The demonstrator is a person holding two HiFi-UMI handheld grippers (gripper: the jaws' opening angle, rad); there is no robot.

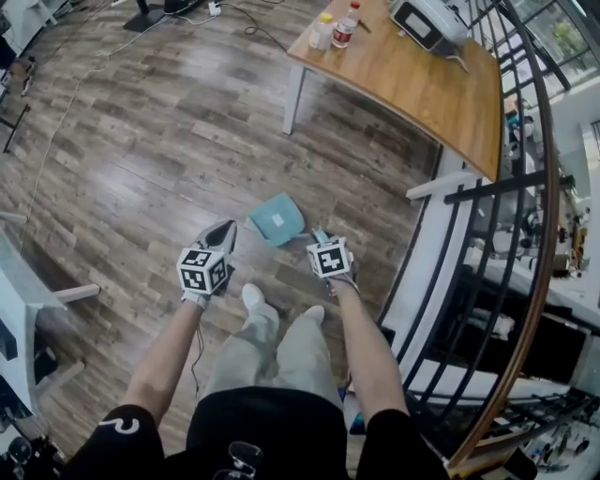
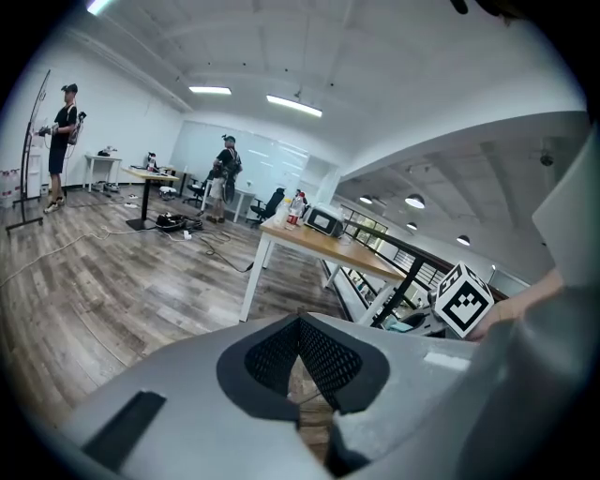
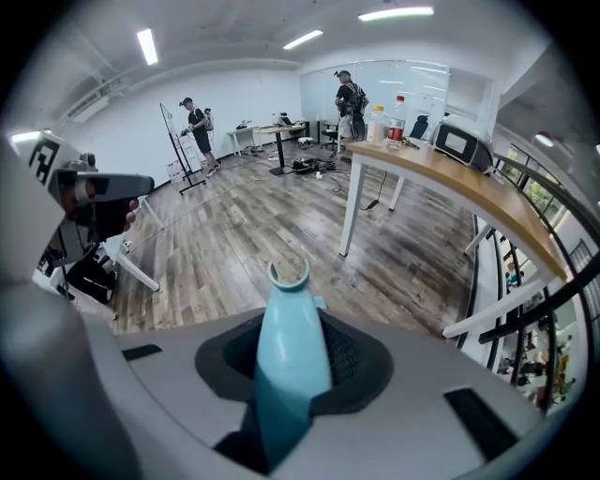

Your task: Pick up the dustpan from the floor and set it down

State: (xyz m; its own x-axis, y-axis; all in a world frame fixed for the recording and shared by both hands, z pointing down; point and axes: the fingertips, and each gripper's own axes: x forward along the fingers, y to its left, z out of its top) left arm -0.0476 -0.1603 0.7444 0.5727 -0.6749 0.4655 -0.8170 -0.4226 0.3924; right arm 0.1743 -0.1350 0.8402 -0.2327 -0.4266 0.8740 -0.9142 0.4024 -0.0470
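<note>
The teal dustpan (image 1: 277, 219) hangs just above the wood floor in front of the person's feet, its pan tilted to the left. Its handle (image 3: 289, 352) runs up between the jaws of my right gripper (image 1: 322, 236), which is shut on it; the hooked handle end pokes out past the fingertips (image 3: 286, 274). My left gripper (image 1: 223, 232) is held beside the pan on its left, apart from it. In the left gripper view its black pads (image 2: 323, 356) meet at the tip with nothing between them, and my left gripper (image 2: 300, 323) is shut.
A wooden table (image 1: 422, 89) with two bottles (image 1: 344, 26) and a grey appliance (image 1: 427, 21) stands ahead to the right. A black railing (image 1: 530, 216) curves along the right. White furniture (image 1: 19, 309) is at the left. Cables lie on the far floor. People stand far off (image 3: 349, 94).
</note>
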